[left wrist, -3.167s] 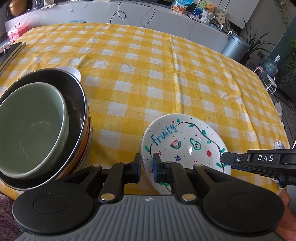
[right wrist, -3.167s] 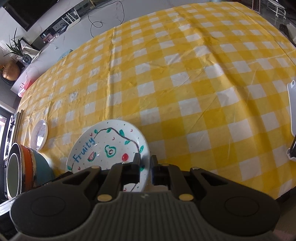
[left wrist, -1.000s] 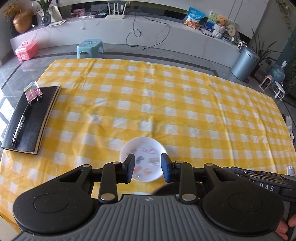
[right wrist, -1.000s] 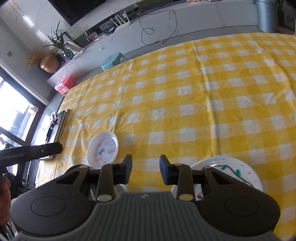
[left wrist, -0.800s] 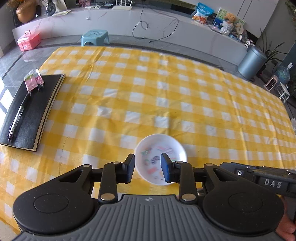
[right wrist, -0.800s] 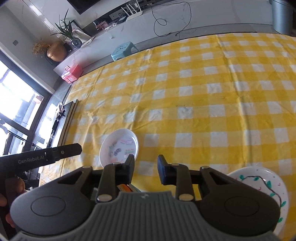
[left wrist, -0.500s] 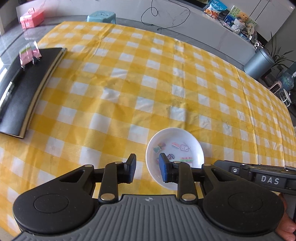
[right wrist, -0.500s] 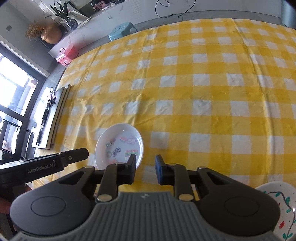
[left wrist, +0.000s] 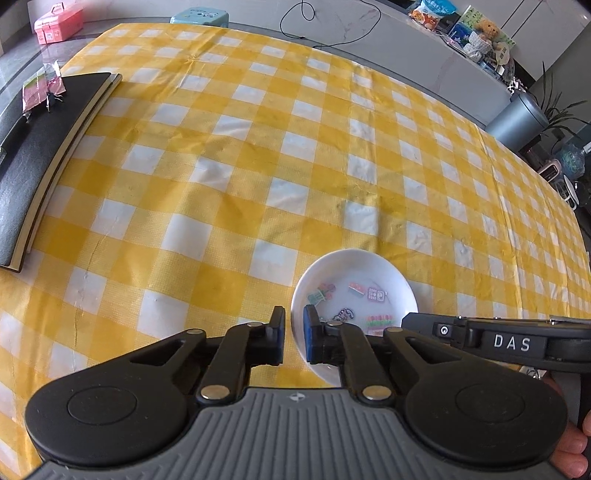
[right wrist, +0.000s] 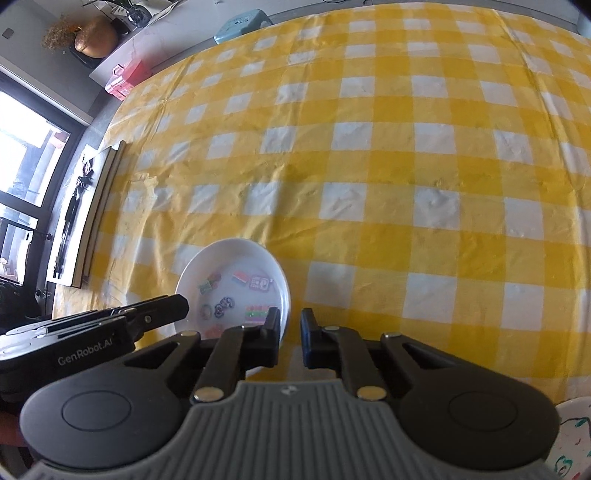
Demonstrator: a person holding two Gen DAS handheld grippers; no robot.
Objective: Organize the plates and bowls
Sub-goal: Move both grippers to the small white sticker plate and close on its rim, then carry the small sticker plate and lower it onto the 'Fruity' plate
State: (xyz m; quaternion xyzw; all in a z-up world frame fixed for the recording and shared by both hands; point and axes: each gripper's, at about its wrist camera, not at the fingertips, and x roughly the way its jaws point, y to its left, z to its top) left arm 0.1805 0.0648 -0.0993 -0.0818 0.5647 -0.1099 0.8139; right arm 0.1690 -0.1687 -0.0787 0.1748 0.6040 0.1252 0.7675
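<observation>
A small white plate [left wrist: 354, 273] [right wrist: 231, 266] with colourful stickers lies on the yellow checked tablecloth [left wrist: 258, 147]. In the left wrist view my left gripper [left wrist: 293, 328] straddles the plate's left rim, and its jaws are closing, pads against the rim. My right gripper [right wrist: 290, 328] straddles the opposite, right rim, and its jaws are closing onto it too. Each gripper shows in the other's view: the right gripper [left wrist: 509, 341] beside the plate, the left gripper [right wrist: 110, 328] over its near left edge. The white "Fruity" plate [right wrist: 569, 443] lies at the bottom right corner.
A black notebook [left wrist: 37, 147] [right wrist: 92, 221] with a pen and a pink packet lies at the table's left edge. Beyond the table stand a blue stool [left wrist: 201, 16], a pink box [left wrist: 59, 22] and a grey bin [left wrist: 517, 118].
Both grippers have come down to the small sticker plate from opposite sides, and their jaws have narrowed around its rim. The plate now looms larger and nearer in both views.
</observation>
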